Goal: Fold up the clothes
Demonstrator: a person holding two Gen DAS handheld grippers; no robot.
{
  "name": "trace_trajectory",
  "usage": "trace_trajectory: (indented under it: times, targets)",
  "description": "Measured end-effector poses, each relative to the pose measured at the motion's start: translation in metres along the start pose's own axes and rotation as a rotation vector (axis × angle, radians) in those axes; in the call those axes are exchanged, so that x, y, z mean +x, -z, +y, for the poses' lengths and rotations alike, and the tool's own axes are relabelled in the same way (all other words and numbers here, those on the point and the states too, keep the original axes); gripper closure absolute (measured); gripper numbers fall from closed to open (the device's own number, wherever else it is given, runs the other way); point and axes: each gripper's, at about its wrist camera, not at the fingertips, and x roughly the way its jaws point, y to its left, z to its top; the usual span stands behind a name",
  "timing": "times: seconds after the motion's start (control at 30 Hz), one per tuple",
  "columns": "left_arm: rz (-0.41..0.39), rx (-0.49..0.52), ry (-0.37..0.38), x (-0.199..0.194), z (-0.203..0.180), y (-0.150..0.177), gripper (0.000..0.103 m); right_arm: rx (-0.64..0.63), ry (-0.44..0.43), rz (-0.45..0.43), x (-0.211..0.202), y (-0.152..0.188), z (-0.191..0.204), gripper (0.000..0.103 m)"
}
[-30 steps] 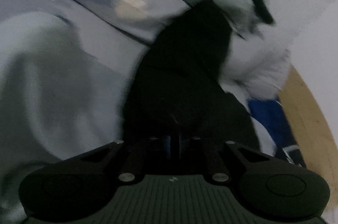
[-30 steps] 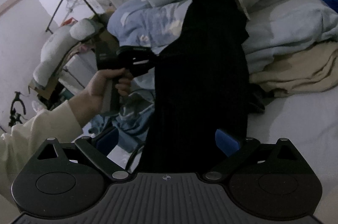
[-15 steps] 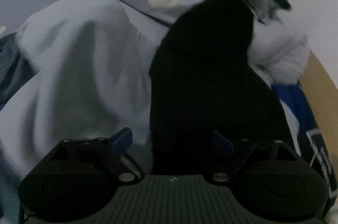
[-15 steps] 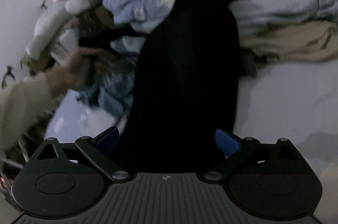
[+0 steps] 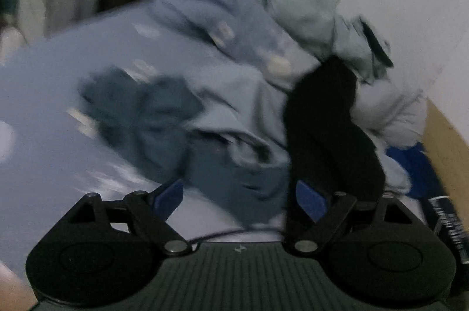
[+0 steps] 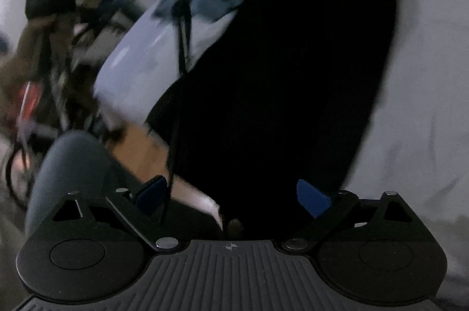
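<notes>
Across the bed, the black garment [image 6: 287,94] stretches lengthwise away from both grippers' spread, empty-looking fingers [image 5: 310,201].

No word, brand or number can be read here. White lettering stands on a dark band of cloth [image 5: 448,226] at the right edge of the left wrist view, but it is too blurred to spell out (motion blur and dim light smear it).
</notes>
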Motion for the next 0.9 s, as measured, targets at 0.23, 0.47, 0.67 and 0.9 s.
trace_trajectory:
  times: [0.23, 0.47, 0.67, 0.9]
  targets:
    - [-0.024, 0.023, -0.045, -0.051, 0.013, 0.022, 0.014, 0.187, 0.018, -0.121, 0.022, 0.017, -0.013, 0.025]
    - [-0.108, 0.008, -0.042, -0.112, 0.01, 0.03, 0.016, 0.205, 0.108, -0.156, 0.058, 0.031, -0.008, 0.079]
    - [-0.2, 0.039, -0.076, -0.179, 0.005, 0.03, 0.015, 0.156, 0.117, -0.128, 0.035, 0.045, 0.003, 0.099]
    - [-0.246, 0.023, -0.073, -0.23, -0.004, 0.042, 0.014, 0.121, 0.18, -0.092, -0.004, 0.066, -0.004, 0.099]
